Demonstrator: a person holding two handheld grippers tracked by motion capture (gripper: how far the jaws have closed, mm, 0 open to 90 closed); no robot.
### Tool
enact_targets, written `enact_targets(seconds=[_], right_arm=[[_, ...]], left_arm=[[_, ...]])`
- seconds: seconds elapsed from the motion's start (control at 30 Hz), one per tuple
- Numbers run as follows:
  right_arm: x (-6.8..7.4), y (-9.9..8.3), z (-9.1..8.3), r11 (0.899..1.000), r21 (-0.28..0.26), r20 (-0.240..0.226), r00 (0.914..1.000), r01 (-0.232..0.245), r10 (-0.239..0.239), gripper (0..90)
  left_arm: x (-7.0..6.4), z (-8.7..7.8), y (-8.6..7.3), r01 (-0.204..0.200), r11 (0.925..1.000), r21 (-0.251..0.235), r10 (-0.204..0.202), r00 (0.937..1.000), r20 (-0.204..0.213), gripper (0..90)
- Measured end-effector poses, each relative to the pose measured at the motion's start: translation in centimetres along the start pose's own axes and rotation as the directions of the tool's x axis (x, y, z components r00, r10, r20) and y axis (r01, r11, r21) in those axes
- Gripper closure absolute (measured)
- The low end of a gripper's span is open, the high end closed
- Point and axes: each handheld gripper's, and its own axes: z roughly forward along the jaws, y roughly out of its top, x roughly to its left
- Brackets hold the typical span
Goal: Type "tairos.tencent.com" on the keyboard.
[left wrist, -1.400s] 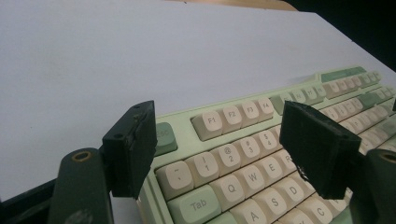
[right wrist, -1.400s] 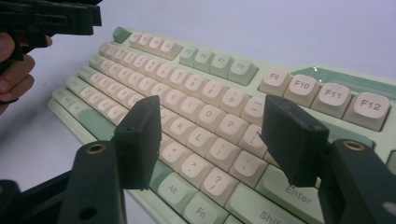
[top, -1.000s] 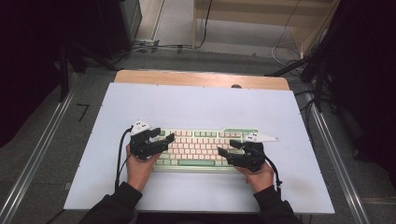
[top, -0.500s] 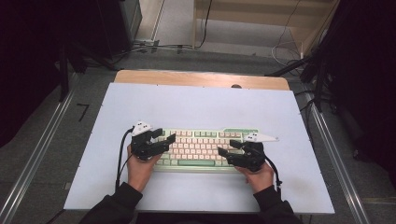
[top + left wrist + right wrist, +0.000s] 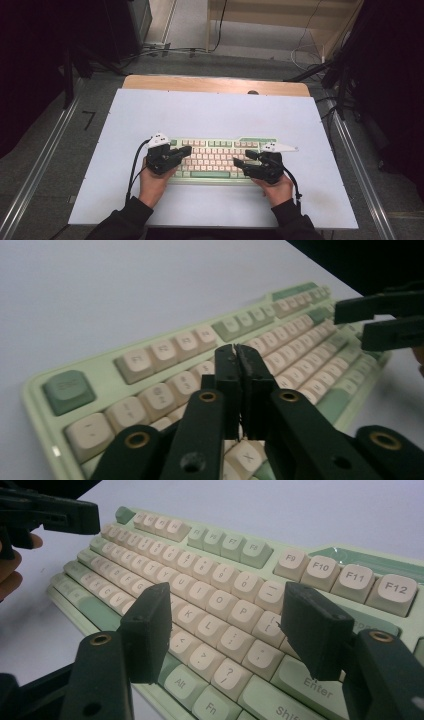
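A pale green keyboard [image 5: 216, 152] with cream keys lies on the white table [image 5: 210, 112], near the person's side. My left gripper [image 5: 186, 150] hovers over the keyboard's left end, and its jaws are pressed together with nothing between them. In the left gripper view its tips [image 5: 235, 349] sit just above the number row of the keyboard [image 5: 150, 352]. My right gripper [image 5: 242, 160] hangs over the right half with its jaws wide apart. In the right gripper view, that gripper [image 5: 227, 625] frames the letter keys around L and P of the keyboard [image 5: 220, 580].
A wooden strip [image 5: 215, 84] runs along the table's far edge. Metal rails [image 5: 45, 160] flank the table on both sides, with cables and dark furniture on the floor behind. In the left gripper view, the other gripper [image 5: 385, 320] shows at the upper right.
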Motion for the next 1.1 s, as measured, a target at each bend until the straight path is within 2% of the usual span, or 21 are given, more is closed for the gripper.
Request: enact_targets(seconds=[0.13, 0.27, 0.43, 0.57, 0.77, 0.87, 0.93, 1.0, 1.07, 1.1], right_arm=[[0.0, 0.0, 0.0, 1.0, 0.005, -0.001, 1.0, -0.005, 0.005, 35.5], [0.1, 0.0, 0.1, 1.0, 0.007, -0.001, 1.0, -0.005, 0.005, 35.6], [0.0, 0.0, 0.0, 1.0, 0.004, -0.004, 1.0, -0.006, 0.006, 35.7], [0.0, 0.0, 0.0, 1.0, 0.004, -0.004, 1.0, -0.008, 0.008, 35.7], [0.0, 0.0, 0.0, 1.0, 0.005, -0.004, 1.0, -0.008, 0.008, 35.8], [0.0, 0.0, 0.0, 1.0, 0.005, -0.004, 1.0, -0.008, 0.008, 35.9], [0.0, -0.1, 0.1, 1.0, 0.006, -0.003, 1.0, -0.006, 0.006, 35.9], [0.0, -0.1, 0.1, 1.0, 0.01, -0.003, 1.0, -0.006, 0.006, 35.9], [0.1, -0.1, 0.1, 1.0, 0.011, -0.004, 1.0, -0.006, 0.006, 35.9], [0.1, -0.1, 0.1, 1.0, 0.011, -0.004, 1.0, -0.006, 0.006, 36.0]], left_arm=[[-1.0, 0.3, 0.0, -0.052, 0.9979, 0.037, 0.052, 0.9984, 0.022, 90.0], [-1.8, 0.5, -0.2, -0.083, 0.9934, 0.079, 0.082, 0.9964, 0.024, 90.0], [-2.3, 1.1, -0.6, -0.095, 0.9846, 0.147, 0.092, 0.9954, 0.026, 90.0], [-2.6, 1.5, -0.8, -0.119, 0.9734, 0.196, 0.117, 0.9929, 0.02, 90.0], [-2.7, 1.8, -1.0, -0.131, 0.966, 0.223, 0.131, 0.9913, 0.013, 90.0], [-2.7, 1.9, -1.0, -0.127, 0.9666, 0.223, 0.128, 0.9917, 0.009, 90.0], [-2.7, 2.1, -1.1, -0.131, 0.9622, 0.238, 0.133, 0.9911, 0.011, 90.0], [-2.7, 2.1, -1.1, -0.127, 0.964, 0.234, 0.128, 0.9917, 0.013, 90.0], [-2.8, 1.8, -1.0, -0.127, 0.9709, 0.203, 0.128, 0.9917, 0.011, 89.1], [-2.8, 1.5, -0.9, -0.124, 0.9751, 0.184, 0.125, 0.9921, 0.005, 84.1]])
